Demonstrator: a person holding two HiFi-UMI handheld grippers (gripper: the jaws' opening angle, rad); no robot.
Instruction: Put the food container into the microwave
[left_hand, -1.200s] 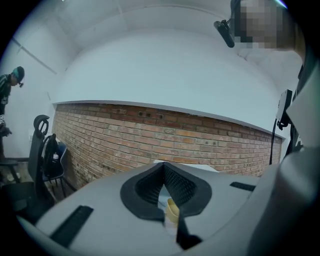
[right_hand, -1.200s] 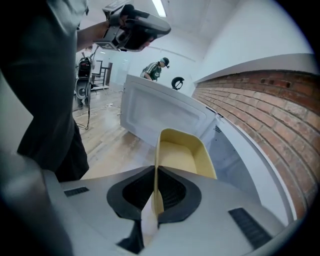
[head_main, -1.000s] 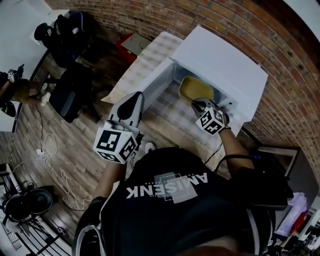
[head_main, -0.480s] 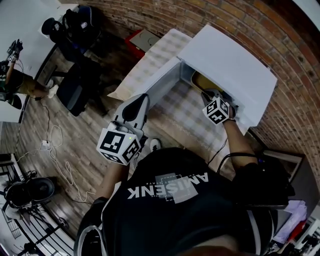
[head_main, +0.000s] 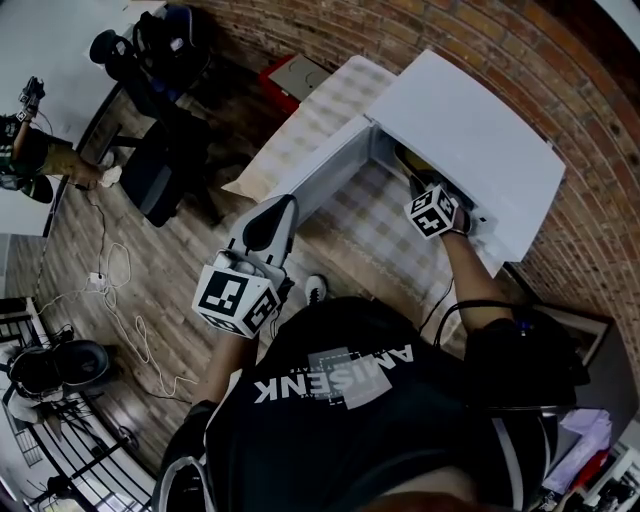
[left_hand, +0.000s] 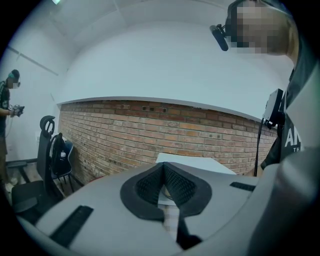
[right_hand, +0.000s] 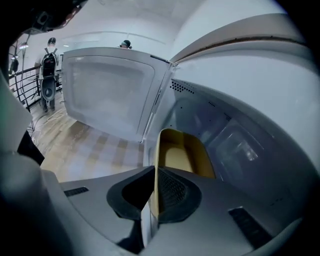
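The right gripper (right_hand: 154, 172) has its fingers pinched nearly shut on the near wall of the yellow food container (right_hand: 181, 154). The container reaches ahead of them into the open microwave (right_hand: 220, 115). It looks light, stiff and smooth, so a rim pinch suits it, though it may pivot. The left gripper (left_hand: 163, 167) has its fingers together and empty.

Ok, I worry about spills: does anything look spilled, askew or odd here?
Nothing stands out. The right tongs grip the yellow food container by its rim inside the open microwave, and no spill shows.
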